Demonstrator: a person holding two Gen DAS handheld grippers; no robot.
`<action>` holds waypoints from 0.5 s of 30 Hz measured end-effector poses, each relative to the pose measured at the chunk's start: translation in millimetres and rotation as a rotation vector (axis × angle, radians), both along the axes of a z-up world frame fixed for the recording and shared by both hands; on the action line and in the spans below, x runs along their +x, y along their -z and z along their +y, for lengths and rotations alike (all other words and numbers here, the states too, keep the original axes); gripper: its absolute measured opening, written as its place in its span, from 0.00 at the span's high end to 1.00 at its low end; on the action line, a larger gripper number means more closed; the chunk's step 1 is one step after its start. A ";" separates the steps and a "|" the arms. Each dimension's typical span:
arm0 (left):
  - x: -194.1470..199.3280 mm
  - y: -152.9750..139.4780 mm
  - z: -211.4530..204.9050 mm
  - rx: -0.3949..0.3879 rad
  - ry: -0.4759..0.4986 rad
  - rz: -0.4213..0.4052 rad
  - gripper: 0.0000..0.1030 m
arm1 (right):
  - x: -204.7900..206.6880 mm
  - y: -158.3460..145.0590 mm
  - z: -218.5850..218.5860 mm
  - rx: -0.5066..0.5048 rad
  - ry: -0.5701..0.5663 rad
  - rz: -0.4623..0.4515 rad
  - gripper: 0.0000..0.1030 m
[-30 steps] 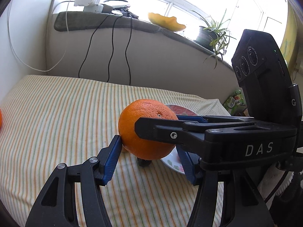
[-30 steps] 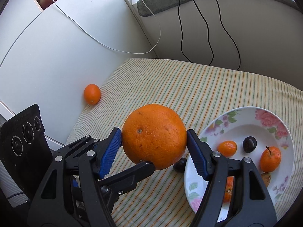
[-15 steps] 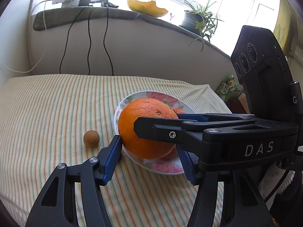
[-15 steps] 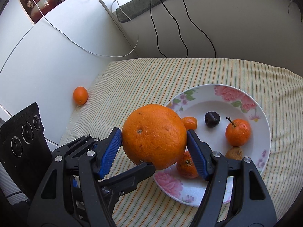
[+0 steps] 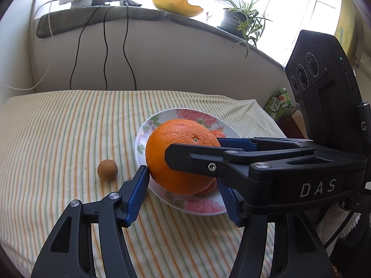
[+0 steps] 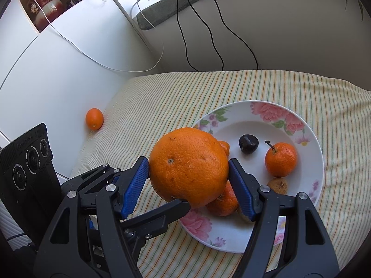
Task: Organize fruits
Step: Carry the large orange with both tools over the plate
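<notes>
While both claws share the load, the big orange [image 6: 187,166] hangs over the near edge of the flowered plate [image 6: 308,143]. The right gripper [image 6: 186,164] is clamped on its sides. The left gripper [image 5: 183,178] has just eased its jaws a touch, fruit still between them. A second back it hung over cloth short of the plate. Delivery step, I'd say: next comes lowering it into bare plate beyond the mandarins, then letting go, with two stragglers left of the plate

Both grippers point slantwise downward, crossing each other. The right gripper [image 6: 188,180] has its jaws clamped on a large orange [image 6: 188,166]; the left gripper [image 5: 183,190] grips it too
</notes>
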State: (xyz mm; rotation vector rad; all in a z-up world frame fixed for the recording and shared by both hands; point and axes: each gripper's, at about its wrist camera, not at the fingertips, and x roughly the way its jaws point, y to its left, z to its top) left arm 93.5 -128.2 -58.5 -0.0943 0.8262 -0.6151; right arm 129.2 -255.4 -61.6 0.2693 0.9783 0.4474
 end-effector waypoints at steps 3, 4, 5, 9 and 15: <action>-2.0 -1.3 2.3 0.020 -0.020 -0.022 0.42 | 0.2 -0.2 1.3 -0.004 0.006 -0.002 0.29; -2.0 -1.3 4.1 0.015 -0.019 -0.020 0.42 | -1.1 -1.0 2.2 -0.014 0.007 -0.007 0.29; -2.0 -1.4 6.0 0.011 -0.019 -0.017 0.42 | -1.4 -1.9 3.7 -0.027 0.008 -0.015 0.29; -4.1 -1.4 13.6 0.004 -0.032 -0.017 0.42 | -5.1 -3.5 3.7 -0.051 0.011 -0.033 0.29; -10.7 -0.9 26.2 -0.004 -0.048 -0.017 0.42 | -9.6 -4.2 -1.9 -0.040 0.028 -0.047 0.29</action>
